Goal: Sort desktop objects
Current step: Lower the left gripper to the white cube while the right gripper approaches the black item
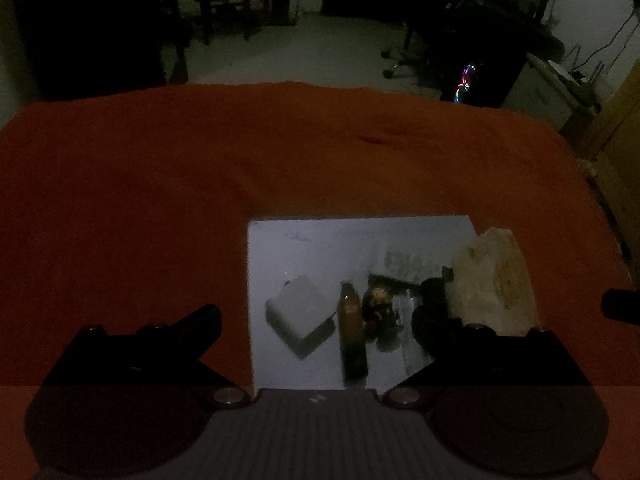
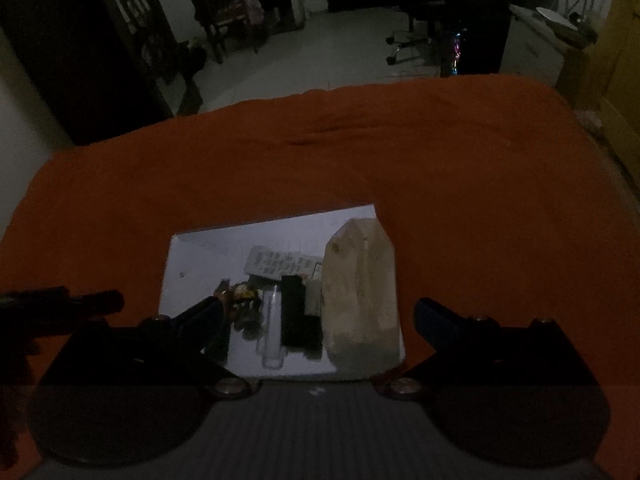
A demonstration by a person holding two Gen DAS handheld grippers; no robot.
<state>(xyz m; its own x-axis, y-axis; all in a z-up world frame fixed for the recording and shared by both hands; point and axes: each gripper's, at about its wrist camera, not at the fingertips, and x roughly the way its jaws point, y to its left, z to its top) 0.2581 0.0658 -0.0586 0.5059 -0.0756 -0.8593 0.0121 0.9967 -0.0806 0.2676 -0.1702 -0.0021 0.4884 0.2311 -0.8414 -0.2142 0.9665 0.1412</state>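
Both tongs hang wide apart and hold nothing: the left tongs [image 1: 316, 320] hover over the near edge of a white sheet, and the right tongs [image 2: 320, 312] hover over the same sheet from a little further to the right. Beneath everything lies an orange cloth [image 1: 280, 152] spread over what may be a counter or a bed; the dim frames do not settle which. On it rests the white sheet [image 1: 320, 240], and all the things to sort are clustered on its near half. Largest is a pale, lumpy wedge-shaped block [image 1: 492, 280] at the sheet's right edge, which looks rigid and probably heavy for its size, so it would want a grip low across its narrower flanks rather than at the peak. Behind the cluster lies a white remote control [image 2: 280, 266], light and stiff, best pinched across its width. At the left sits a white boxy adapter [image 1: 300, 316], smooth and likely slippery, to be taken on two opposite flat faces. A flat black bar-shaped item [image 2: 294, 312] lies beside the block; its nature is unclear. A brown bottle [image 1: 351, 332] lies lengthwise toward the camera, apt to roll, and should be gripped across its body. In the right wrist view a clear tube or vial [image 2: 274, 328] shows just beside the black item, possibly fragile. Smallest is a dark, glossy knot of small objects [image 1: 378, 304] touching the bottle, too blurred to identify.
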